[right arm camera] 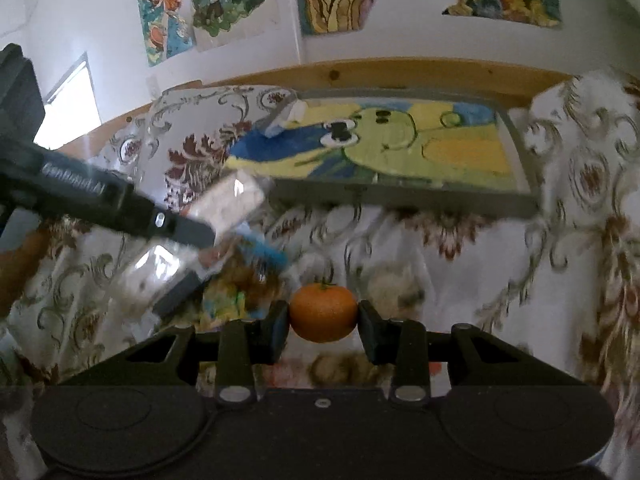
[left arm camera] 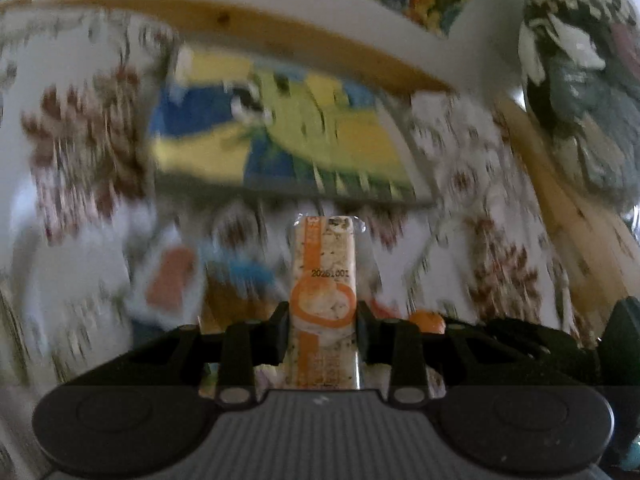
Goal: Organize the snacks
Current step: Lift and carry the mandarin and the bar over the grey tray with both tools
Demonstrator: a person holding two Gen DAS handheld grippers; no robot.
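right tool (right arm camera: 323, 320) grips a tangerine (right arm camera: 323, 312), seemingly blurred in left view.

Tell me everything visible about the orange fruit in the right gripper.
The orange is a small round citrus fruit, likely a mandarin, with smooth, slightly glossy peel and a green stem stub on top. It sits stem-up, whole and unpeeled, clamped at its sides between the two black fingers of the right gripper. It looks held above the floral cloth, in front of the painted tray. Nothing else touches it. The left wrist view shows only a sliver of it.
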